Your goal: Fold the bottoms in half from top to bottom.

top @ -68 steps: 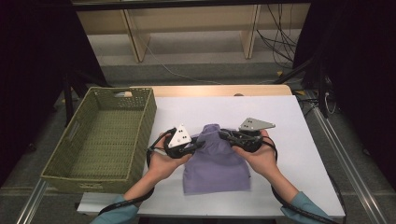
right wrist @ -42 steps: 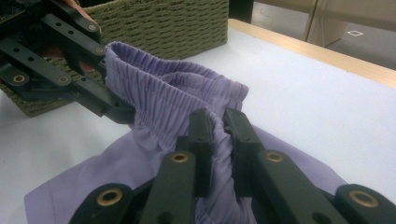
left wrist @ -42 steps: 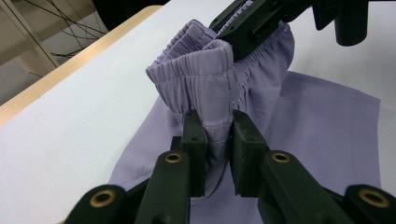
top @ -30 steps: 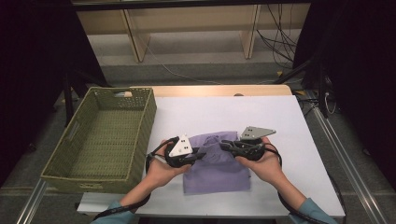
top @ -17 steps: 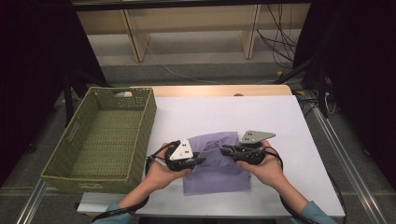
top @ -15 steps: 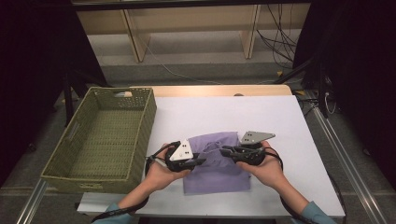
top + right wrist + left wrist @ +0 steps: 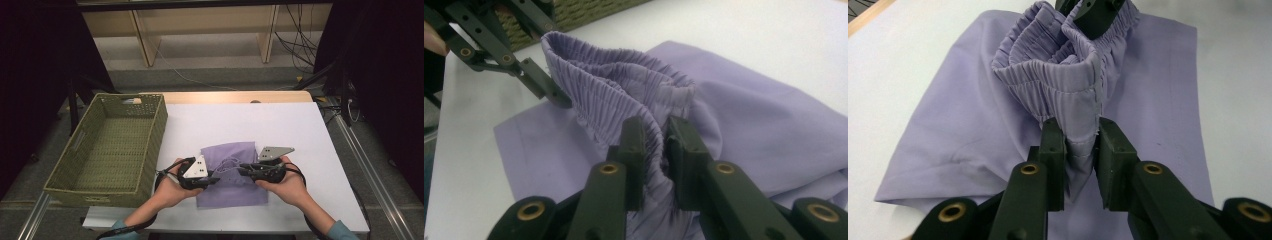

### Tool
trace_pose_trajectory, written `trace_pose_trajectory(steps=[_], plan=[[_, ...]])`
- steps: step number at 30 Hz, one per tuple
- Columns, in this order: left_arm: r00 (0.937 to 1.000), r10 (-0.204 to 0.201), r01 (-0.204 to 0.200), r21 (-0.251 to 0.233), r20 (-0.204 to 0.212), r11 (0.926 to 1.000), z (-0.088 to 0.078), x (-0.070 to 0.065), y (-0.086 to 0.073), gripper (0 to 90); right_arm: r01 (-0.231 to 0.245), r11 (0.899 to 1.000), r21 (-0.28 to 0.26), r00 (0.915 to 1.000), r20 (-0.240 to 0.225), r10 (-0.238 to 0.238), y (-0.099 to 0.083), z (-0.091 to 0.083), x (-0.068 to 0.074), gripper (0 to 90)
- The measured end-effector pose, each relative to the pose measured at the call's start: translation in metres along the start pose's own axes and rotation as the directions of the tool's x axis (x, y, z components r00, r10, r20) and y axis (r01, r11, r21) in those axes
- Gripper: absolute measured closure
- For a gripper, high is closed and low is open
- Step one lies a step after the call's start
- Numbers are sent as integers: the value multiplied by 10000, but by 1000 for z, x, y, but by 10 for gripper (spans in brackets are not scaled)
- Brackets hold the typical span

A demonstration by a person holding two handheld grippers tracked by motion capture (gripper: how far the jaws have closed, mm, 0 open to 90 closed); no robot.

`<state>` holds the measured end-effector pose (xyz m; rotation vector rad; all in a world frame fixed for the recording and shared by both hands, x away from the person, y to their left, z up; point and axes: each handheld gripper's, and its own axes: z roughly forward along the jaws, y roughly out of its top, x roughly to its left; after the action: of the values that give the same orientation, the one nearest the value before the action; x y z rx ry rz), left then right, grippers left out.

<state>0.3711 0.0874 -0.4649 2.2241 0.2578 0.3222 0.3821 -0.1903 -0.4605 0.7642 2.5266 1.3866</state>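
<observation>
We see a lilac woven-cloth garment with a gathered elastic waistband lying near the front middle of the white table, right of the olive wicker basket. Its waistband is bunched and lifted, the rest flat and smooth; no label or writing readable. Left gripper and right gripper each pinch the ruffled waistband, jaws just easing slightly, cloth between them.
</observation>
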Motion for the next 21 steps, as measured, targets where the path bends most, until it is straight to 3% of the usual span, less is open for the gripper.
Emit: trace_pose_trajectory(steps=[21], plan=[[9991, 292, -303, 361, 304, 9989, 0, -8, -7, 732, 110, 9989, 452, 9996, -259, -98, -8, -3, 8, 805]])
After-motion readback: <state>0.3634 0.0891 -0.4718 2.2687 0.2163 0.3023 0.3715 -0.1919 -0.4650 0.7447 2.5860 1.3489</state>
